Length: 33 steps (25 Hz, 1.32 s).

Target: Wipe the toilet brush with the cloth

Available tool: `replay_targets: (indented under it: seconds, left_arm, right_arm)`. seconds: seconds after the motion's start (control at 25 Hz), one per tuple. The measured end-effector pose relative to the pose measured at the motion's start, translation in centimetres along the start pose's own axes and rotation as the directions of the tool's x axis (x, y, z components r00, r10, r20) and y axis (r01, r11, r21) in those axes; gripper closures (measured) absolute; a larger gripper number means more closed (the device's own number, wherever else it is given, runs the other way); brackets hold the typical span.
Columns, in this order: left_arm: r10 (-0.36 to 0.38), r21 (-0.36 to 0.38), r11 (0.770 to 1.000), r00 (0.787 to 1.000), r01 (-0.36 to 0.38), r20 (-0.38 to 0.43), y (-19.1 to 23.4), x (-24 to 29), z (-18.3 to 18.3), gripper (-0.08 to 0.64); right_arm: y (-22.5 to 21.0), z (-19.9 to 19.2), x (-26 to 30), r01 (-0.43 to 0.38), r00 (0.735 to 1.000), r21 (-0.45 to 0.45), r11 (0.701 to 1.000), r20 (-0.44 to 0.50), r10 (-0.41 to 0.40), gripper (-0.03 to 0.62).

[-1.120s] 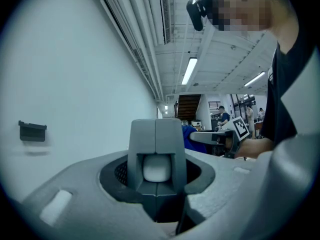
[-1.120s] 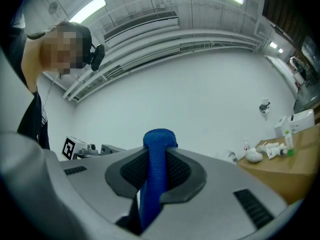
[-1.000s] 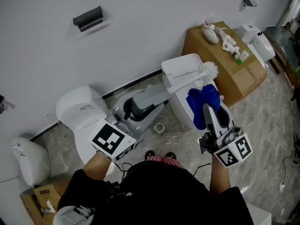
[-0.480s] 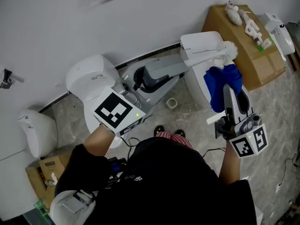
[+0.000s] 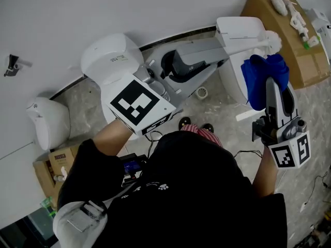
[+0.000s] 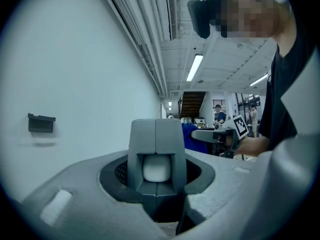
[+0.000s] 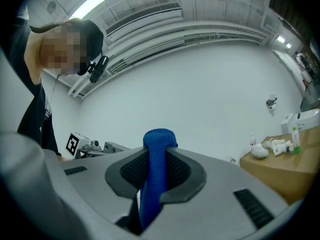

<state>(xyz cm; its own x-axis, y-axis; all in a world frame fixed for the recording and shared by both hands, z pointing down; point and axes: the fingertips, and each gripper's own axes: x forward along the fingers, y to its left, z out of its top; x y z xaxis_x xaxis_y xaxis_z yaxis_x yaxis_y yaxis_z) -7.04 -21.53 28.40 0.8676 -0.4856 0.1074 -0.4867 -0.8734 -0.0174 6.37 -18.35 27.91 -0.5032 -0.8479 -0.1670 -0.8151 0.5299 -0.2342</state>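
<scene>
A: Everything has slid up and right in the head view. The left gripper (image 5: 223,48) clamps the toilet brush (image 5: 268,38) by its stiff, light handle, above the toilet (image 5: 238,27).
B: The right gripper (image 5: 274,87) pinches the soft cloth (image 5: 261,79) just under the bristles. It looks limp enough to fold round them.

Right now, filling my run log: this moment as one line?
left tongs: shut on toilet brush handle | right tongs: shut on blue cloth | blue cloth beside brush head, contact unclear
</scene>
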Motion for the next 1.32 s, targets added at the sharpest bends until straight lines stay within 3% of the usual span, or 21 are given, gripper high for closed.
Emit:
replay_targets:
  seconds: [0.16,0.32,0.52,1.32]
  left_arm:
    - [0.02,-0.044,0.999,1.0,-0.02,-0.005,0.0,-1.1,-0.6,0.393]
    - [0.041,-0.016,0.999,0.999,-0.041,-0.007,-0.1,-1.9,-1.0,0.393]
    - [0.049,-0.039,0.998,0.999,-0.049,-0.007,0.2,-2.2,-1.2,0.393]
    - [-0.004,-0.042,0.999,0.998,0.001,-0.062,-1.6,-1.4,-3.0,0.393]
  right_arm:
    - [0.9,-0.5,0.1,-0.013,1.0,0.003,1.0,-0.011,0.013,0.528]
    - [1.2,-0.8,0.0,-0.016,1.0,-0.006,1.0,-0.02,0.015,0.528]
    - [1.2,-1.2,0.1,-0.02,1.0,0.006,1.0,-0.021,0.021,0.528]
    - [0.8,-1.7,-0.7,-0.001,0.999,0.001,1.0,-0.04,0.001,0.528]
